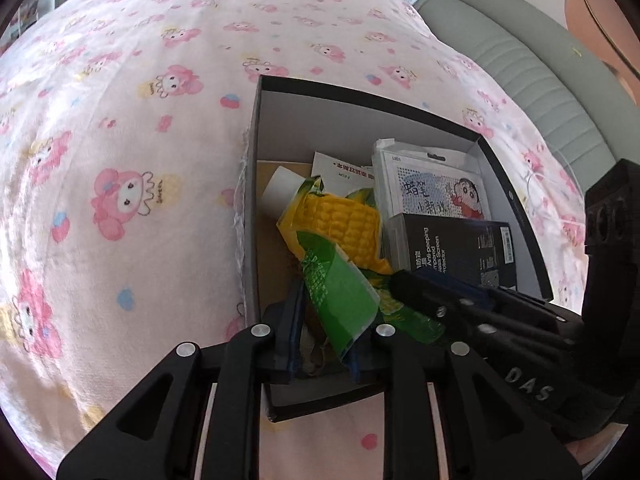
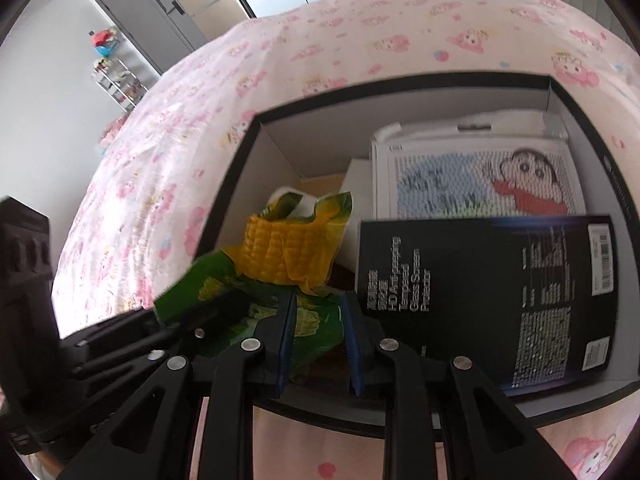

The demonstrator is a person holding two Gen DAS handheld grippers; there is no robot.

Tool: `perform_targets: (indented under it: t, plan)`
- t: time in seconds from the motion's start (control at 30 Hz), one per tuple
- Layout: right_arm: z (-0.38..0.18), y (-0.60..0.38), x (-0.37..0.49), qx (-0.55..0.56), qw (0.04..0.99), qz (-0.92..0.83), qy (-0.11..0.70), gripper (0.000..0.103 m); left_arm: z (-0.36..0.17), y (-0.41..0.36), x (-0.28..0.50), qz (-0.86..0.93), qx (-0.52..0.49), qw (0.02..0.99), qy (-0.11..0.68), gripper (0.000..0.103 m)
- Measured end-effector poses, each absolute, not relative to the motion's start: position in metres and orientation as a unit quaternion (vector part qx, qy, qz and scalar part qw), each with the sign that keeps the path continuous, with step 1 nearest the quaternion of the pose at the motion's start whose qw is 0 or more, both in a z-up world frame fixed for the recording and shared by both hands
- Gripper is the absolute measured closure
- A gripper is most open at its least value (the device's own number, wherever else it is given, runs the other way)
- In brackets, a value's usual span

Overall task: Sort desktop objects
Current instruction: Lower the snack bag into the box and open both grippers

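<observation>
A yellow and green corn packet (image 1: 344,224) (image 2: 280,252) hangs tilted inside a black box (image 1: 360,98) (image 2: 400,80) with white inner walls. My right gripper (image 2: 319,300) is shut on the packet's green lower end; its finger (image 1: 404,284) comes in from the right in the left wrist view. My left gripper (image 1: 326,320) has the packet's other green corner between its jaws. A gap shows beside the left pad, so nothing presses there. The left gripper's finger (image 2: 208,312) lies under that corner in the right wrist view.
In the box lie a black screen protector carton (image 1: 460,248) (image 2: 480,296), a white pack with a cartoon print (image 1: 436,192) (image 2: 472,180), a white tube (image 1: 280,192) and a paper slip. A pink patterned blanket (image 1: 120,160) lies under the box. A grey-green cushion (image 1: 540,80) stands to the right.
</observation>
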State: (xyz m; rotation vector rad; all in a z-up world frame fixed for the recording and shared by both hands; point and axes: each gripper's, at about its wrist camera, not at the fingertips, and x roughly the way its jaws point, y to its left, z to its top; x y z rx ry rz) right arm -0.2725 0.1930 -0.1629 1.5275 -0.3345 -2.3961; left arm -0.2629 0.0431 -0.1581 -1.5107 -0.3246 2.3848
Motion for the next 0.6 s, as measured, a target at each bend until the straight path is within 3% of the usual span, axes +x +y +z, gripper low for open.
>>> perform_targets:
  t: [0.3, 0.6]
  plan:
    - [-0.146, 0.206, -0.265, 0.508, 0.123, -0.844, -0.119, 0.082, -0.137, 0.043, -0.253, 0.854, -0.490, 0.136, -0.106, 0.084]
    - [-0.156, 0.198, -0.267, 0.526, 0.132, -0.833, -0.110, 0.082, -0.159, 0.055, -0.265, 0.837, -0.521, 0.146, -0.077, 0.085]
